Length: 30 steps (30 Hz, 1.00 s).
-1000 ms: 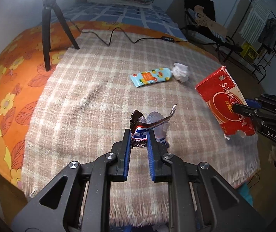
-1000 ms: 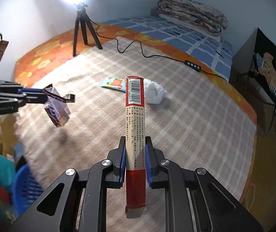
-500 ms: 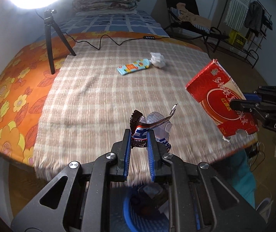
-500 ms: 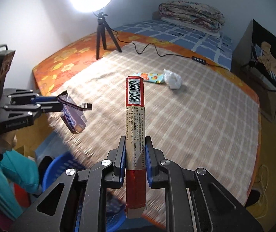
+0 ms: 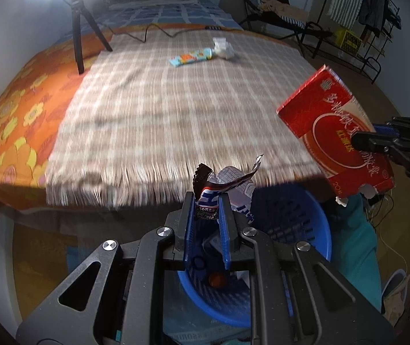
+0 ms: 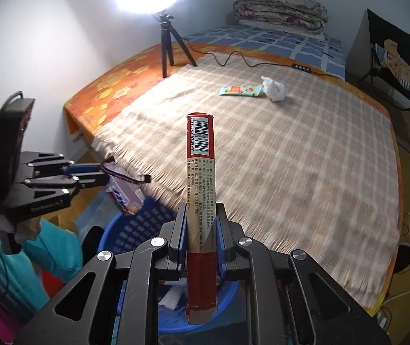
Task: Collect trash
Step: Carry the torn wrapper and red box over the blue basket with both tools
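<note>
Above the round blue plastic basket (image 5: 297,230) on the floor at the foot of the bed, the left tongs (image 5: 207,210) are clenched on a crumpled dark and blue-white snack wrapper (image 5: 225,189), held over the basket's rim. Beside them the right tongs (image 6: 200,224) pinch a flat red and cream cardboard box (image 6: 200,172) (barcode end up), its lower end over the same basket, which already holds some litter. Farther up the beige checked blanket (image 6: 305,158) lie a turquoise and orange snack packet (image 6: 241,90) and, touching its end, a crumpled white tissue (image 6: 274,88)
</note>
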### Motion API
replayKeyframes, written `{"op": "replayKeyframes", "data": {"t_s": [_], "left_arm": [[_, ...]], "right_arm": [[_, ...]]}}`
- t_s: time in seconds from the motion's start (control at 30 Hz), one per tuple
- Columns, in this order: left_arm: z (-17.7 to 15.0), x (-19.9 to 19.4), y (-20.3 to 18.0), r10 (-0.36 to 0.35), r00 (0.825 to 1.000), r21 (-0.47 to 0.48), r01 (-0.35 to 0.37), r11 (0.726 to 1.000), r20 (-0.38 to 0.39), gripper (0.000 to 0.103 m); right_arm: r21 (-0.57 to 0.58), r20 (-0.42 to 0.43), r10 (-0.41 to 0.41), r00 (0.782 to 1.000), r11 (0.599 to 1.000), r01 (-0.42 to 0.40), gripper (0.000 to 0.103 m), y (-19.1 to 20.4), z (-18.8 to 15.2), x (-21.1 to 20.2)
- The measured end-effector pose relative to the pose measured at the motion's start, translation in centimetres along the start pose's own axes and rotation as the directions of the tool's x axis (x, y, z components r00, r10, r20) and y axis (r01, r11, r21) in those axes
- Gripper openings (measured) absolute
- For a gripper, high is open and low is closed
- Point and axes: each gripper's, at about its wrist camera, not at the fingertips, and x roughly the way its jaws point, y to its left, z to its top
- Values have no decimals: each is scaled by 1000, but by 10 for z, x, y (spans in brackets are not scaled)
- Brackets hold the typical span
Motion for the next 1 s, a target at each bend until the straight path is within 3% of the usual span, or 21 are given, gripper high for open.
{"op": "replayKeyframes", "data": {"t_s": [0.5,1.0], "left_arm": [[-50,30,-20,-2,994,55,8,998,-109,14],[-65,48,-24,13,987,55,-4,998,-162,14]], "right_arm": [[-8,-80,24,996,1000,-25,15,30,-51,22],[15,-120,24,992,1000,-23,15,39,-72,48]]}}
